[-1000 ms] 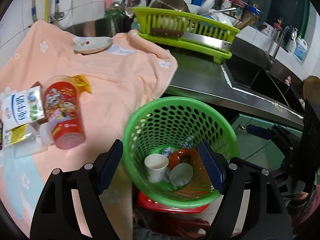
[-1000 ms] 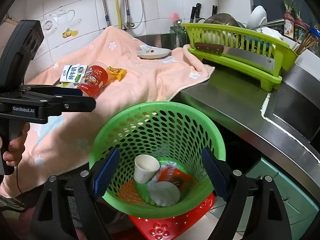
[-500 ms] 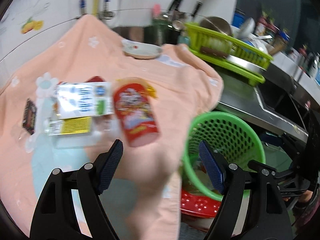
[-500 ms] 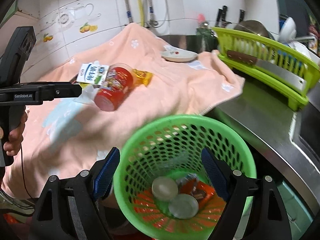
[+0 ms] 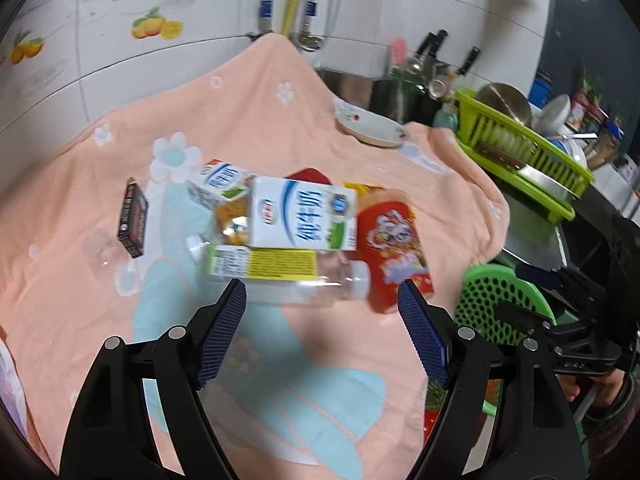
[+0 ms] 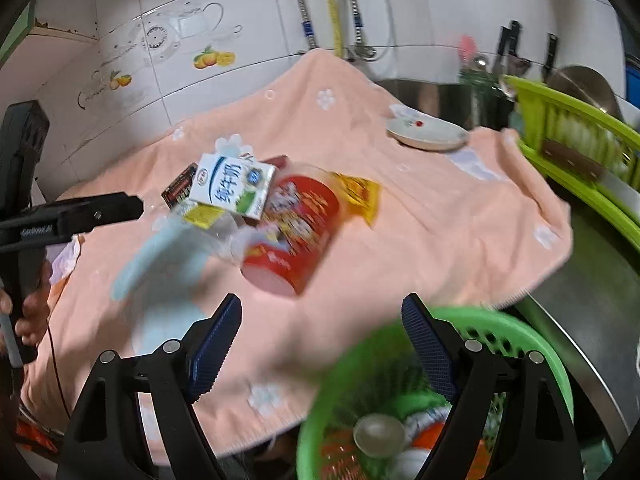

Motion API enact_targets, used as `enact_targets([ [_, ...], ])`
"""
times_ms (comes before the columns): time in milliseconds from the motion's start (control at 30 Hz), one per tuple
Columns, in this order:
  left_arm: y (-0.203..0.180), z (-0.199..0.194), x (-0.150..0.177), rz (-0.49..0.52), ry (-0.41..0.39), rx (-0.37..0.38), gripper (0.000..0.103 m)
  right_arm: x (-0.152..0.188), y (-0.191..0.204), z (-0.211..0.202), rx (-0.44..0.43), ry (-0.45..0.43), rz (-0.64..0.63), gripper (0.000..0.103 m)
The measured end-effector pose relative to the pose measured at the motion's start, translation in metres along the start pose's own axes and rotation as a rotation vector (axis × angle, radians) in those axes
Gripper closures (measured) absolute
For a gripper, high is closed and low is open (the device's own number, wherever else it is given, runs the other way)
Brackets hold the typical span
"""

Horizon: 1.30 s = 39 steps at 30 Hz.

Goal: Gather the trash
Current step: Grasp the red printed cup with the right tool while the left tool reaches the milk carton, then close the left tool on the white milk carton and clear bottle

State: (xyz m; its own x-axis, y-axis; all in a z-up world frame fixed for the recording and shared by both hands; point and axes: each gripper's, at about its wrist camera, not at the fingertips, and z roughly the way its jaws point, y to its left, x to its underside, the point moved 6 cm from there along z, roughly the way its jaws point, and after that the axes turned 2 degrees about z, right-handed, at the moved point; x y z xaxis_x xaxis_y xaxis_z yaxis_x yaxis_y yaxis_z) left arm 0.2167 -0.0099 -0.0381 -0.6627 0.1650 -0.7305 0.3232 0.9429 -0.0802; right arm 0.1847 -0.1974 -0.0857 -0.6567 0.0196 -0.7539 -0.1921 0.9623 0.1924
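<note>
**Ana:** Peach-pink towel [image 5: 360, 152] spread over the surface, and the rubbish is heaped near its middle. Biggest piece is the red printed cup [image 5: 394, 248], lying on its side.

**Ben:** Looks like thin plastic or paper, so light and easy to crush. I'd take it across the body, gently, not by the rim.

**Ana:** Touching its left flank is the milk carton [image 5: 302, 220], propped on the clear plastic bottle [image 5: 280, 276].

**Ben:** Carton should be stiff at the edges, soft on the flat faces, probably empty. Pinch the narrow sides. The bottle is smooth and round, likely to roll or squirt out, so grip mid-body, on the label.

**Ana:** A second, smaller carton [image 5: 218, 180] sits behind, a yellow wrapper [image 6: 358, 196] beyond the cup, and a small dark box [image 5: 133, 220] apart on the left.

**Ben:** Wrapper's floppy; pinch it flat. Box is rigid, simple.

**Ana:** Left tool [image 5: 322, 336] hovers just short of the bottle, pads spread wide with nothing between them. Right tool [image 6: 322, 344] is likewise wide and empty, over the towel's near edge, beside the green basket [image 6: 520, 344] that already holds some trash.
</note>
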Motion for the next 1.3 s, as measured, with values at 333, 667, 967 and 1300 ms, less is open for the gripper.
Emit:
enact_targets([
  [333, 0.030, 0.011, -0.019, -0.046, -0.020, -0.019, 0.026, -0.043, 0.020, 0.062, -0.025, 0.024, -0.007, 0.025],
  [667, 0.042, 0.048, -0.034, -0.061, 0.004, 0.020, 0.026, -0.049, 0.006, 0.116, -0.057, 0.114, 0.102, 0.025],
  [967, 0.046, 0.086, -0.041, -0.030, 0.039, 0.070, 0.026, -0.046, 0.000, 0.136, -0.140, 0.165, 0.194, 0.025],
  [1300, 0.057, 0.117, -0.045, -0.040, 0.061, 0.162, 0.026, -0.044, 0.005, 0.145, -0.185, 0.184, 0.190, 0.030],
])
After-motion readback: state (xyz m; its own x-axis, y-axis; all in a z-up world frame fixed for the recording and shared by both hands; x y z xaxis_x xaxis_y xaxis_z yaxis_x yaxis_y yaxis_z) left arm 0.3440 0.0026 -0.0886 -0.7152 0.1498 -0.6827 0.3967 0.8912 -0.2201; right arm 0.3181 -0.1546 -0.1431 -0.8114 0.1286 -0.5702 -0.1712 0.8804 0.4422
